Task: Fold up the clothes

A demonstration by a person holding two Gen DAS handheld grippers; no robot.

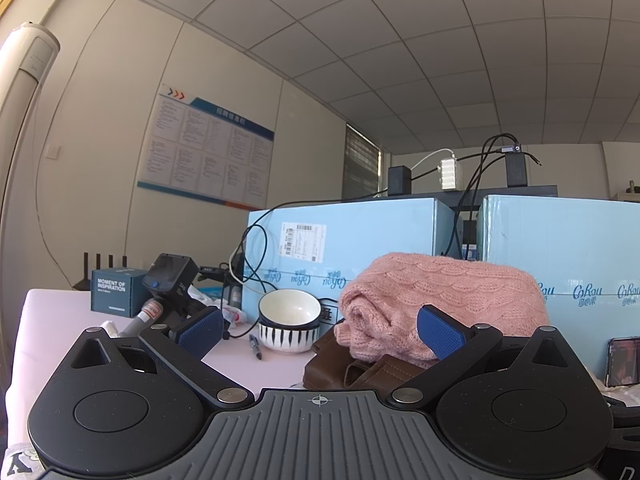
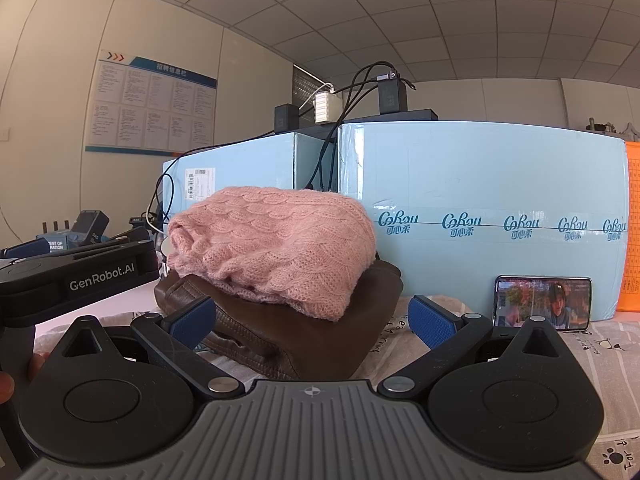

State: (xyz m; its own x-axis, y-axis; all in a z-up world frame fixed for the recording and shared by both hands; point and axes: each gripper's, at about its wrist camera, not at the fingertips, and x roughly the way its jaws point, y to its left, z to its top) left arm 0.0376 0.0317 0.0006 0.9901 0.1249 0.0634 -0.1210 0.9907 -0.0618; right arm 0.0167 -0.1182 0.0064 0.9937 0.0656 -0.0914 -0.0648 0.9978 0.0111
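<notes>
Nearest the right wrist camera, the right gripper (image 2: 310, 322) has its blue-padded fingers (image 2: 432, 326) spread wide with nothing between them, hovering low over a printed cloth (image 2: 600, 360) that covers this end of the table. Just ahead of the fingers lies a folded brown leather garment (image 2: 320, 344), and on top of it rests a folded pink knitted sweater (image 2: 272, 248), its rolled edge facing left. To the left in this view the left gripper's black body, marked GenRobot.AI, comes in at a slant, and the edge of a hand (image 2: 24, 372) shows at the frame's border.

From the left wrist camera, the left gripper (image 1: 320, 334) is likewise spread apart and holds nothing; its right pad overlaps the pink knitted sweater (image 1: 440, 300) in the picture, though whether it touches the knit is hard to tell from this angle. The brown leather garment (image 1: 360, 368) shows beneath the sweater. Left of the pile, on the pale pink table surface (image 1: 52, 312), stand a white bowl with black stripes (image 1: 289, 326) and a dark pen (image 1: 256, 346) lying just beside it.

Farther back sit a handheld camera device (image 1: 172, 280) and a small dark blue box (image 1: 114, 292). A phone (image 2: 543, 308) with a lit screen leans against the light blue cartons (image 2: 480, 208) behind the pile, and chargers and cables (image 2: 360, 96) sit on top of them.
</notes>
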